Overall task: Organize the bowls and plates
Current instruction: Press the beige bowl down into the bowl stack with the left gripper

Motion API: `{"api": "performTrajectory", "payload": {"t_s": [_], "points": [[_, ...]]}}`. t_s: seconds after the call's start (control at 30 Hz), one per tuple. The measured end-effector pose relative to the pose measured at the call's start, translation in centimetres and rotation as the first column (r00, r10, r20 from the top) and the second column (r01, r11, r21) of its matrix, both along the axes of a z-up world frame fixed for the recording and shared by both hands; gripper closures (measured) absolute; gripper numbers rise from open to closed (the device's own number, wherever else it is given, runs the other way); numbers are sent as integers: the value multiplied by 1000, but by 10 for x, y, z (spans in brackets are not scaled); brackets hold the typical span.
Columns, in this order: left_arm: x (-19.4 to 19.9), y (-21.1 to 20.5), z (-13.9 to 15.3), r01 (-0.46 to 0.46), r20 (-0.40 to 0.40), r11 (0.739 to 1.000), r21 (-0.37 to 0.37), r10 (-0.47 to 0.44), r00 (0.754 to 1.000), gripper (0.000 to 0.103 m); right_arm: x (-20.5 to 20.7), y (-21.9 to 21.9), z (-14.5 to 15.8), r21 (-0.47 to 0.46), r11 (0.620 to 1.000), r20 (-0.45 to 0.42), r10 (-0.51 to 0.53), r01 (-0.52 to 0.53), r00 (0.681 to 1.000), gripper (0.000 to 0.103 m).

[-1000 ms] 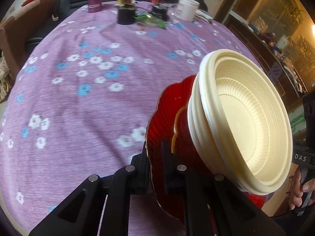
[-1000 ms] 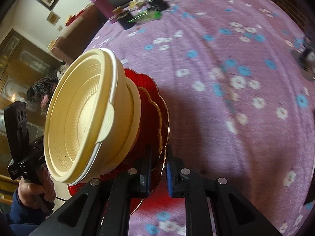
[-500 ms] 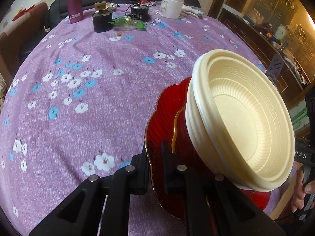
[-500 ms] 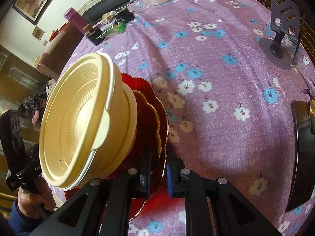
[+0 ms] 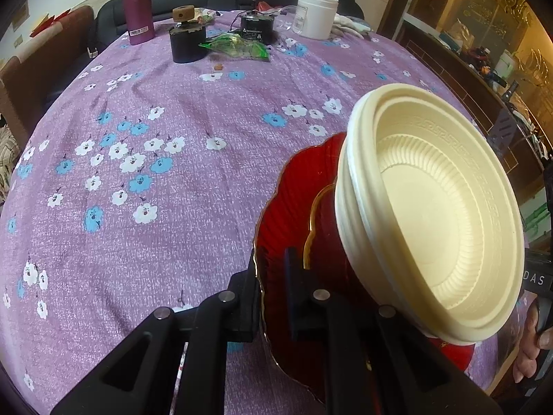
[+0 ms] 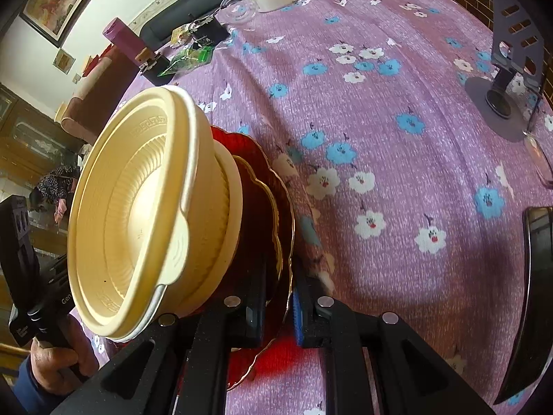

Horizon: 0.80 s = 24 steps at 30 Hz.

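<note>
A stack of red scalloped plates [image 5: 287, 207] with gold rims carries nested cream plastic bowls [image 5: 439, 214]. My left gripper [image 5: 273, 294] is shut on the rim of the red plates, one finger on each face. My right gripper [image 6: 280, 307] is shut on the opposite rim of the same red plates [image 6: 273, 207]. The cream bowls [image 6: 138, 214] sit on the plates. The stack is held above the purple flowered tablecloth [image 5: 155, 190].
At the table's far end stand a magenta bottle [image 5: 138, 3], a black jar [image 5: 188, 43], a green wrapper [image 5: 238, 45] and a white tub [image 5: 316, 14]. A phone stand [image 6: 508, 79] and a dark plate edge [image 6: 532, 297] are on the right.
Both grippers, still shut on the red plates, have carried the stack over the table; the far-end objects and the phone stand have come further into view.
</note>
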State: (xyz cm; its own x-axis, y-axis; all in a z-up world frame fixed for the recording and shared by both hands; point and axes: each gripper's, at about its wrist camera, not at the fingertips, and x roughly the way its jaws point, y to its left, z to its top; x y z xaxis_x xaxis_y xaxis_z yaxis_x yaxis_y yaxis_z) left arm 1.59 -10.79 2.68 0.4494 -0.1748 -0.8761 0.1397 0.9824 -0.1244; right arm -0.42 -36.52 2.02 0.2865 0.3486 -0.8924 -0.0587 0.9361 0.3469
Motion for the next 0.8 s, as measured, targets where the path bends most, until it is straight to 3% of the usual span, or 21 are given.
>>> {"api": "performTrajectory", "payload": {"t_s": [0.33,0.6,0.8], "points": [[0,2,-3,-12,6,1000,-2,12,1000,91,9,4,0,-6,1000,-3,16,-16,1000,88],[-7,10,-2,-37,9,999,-15,37,999,73,6,6,1,-22,999,0,24,-24,1000,88],[-16,15,2,-42,19,999,-19,42,999,67,-3,5,4,-23,999,6,22,-22,1000,85]]}}
